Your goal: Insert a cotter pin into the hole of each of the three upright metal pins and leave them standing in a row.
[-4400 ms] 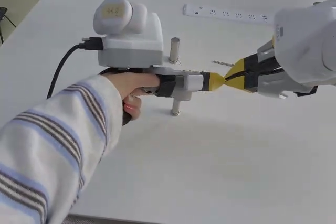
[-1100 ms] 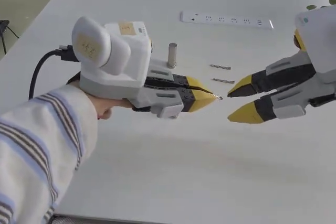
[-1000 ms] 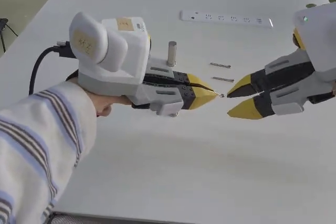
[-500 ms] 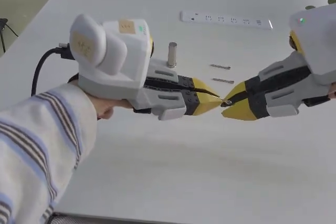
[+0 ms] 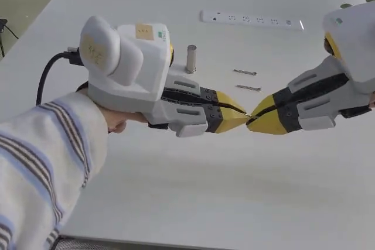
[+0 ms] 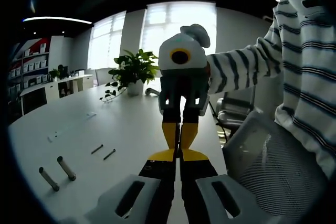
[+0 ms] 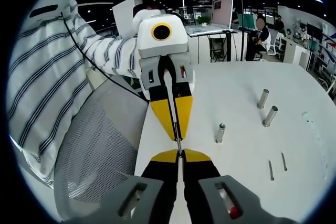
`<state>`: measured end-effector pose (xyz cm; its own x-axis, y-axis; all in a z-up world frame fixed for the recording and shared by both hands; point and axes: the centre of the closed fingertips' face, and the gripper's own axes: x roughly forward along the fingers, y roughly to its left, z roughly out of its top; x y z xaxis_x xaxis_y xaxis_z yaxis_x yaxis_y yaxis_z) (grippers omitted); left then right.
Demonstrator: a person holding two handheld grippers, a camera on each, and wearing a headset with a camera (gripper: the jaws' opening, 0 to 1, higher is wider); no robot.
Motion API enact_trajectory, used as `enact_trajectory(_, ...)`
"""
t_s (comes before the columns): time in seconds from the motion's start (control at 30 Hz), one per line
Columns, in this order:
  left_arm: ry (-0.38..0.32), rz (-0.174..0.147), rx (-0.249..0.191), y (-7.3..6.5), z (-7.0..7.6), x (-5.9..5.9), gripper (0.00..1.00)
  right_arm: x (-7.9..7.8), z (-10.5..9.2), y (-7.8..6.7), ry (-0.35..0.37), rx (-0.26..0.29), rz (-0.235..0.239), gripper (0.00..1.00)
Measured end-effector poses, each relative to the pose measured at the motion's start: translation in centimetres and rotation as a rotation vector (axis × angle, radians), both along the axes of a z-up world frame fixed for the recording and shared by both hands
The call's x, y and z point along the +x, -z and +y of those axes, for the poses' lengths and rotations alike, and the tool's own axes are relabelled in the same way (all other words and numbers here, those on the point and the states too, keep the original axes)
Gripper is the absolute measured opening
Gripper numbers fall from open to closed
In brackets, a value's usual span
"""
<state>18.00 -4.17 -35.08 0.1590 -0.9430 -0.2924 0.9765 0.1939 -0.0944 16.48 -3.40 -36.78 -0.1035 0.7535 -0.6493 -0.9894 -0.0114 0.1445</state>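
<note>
My left gripper (image 5: 241, 119) and right gripper (image 5: 253, 123) are both clenched on one cotter pin (image 7: 177, 145), meeting tip to tip above the table (image 5: 193, 191), nearer than the upright metal pin (image 5: 191, 58) and the spare cotter pins (image 5: 245, 72) lying to its right. If my left lets go before the right has a real bite on that thin end, the pin could twist or drop. A second ago my right jaws were spread and clear of the left; now they have closed on the pin.
</note>
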Motion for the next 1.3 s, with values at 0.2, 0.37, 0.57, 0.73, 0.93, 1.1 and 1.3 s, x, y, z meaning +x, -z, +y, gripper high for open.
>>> enact_trajectory(0.2, 0.004, 0.001, 0.026, 0.6, 0.1, -0.2, 0.0, -0.1, 0.0, -0.1, -0.014, -0.006, -0.001, 0.0)
enact_trajectory(0.37, 0.008, 0.0, 0.053, 1.3, -0.1, -0.4, 0.0, -0.1, -0.1, 0.1, -0.021, -0.022, -0.006, 0.0)
enact_trajectory(0.57, -0.027, 0.008, 0.042, 1.3, 0.1, 0.0, 0.0, 0.4, -0.2, 0.3, 0.012, -0.013, -0.002, 0.0)
enact_trajectory(0.73, -0.056, 0.0, 0.04, 1.2, 0.5, 0.6, 0.01, 0.8, 0.0, 0.5, 0.035, 0.005, -0.004, 0.0)
enact_trajectory(0.93, -0.108, -0.002, 0.074, 1.7, 1.7, 1.9, 0.1, 1.7, 0.3, 1.0, 0.066, 0.014, -0.011, 0.0)
enact_trajectory(1.1, -0.173, -0.007, 0.118, 2.5, 3.2, 3.3, 0.2, 2.8, 0.3, 1.5, 0.119, 0.013, -0.034, 0.0)
enact_trajectory(1.3, -0.262, -0.003, 0.184, 3.8, 5.5, 5.4, 0.28, 4.0, 0.5, 2.2, 0.165, 0.009, -0.06, 0.0)
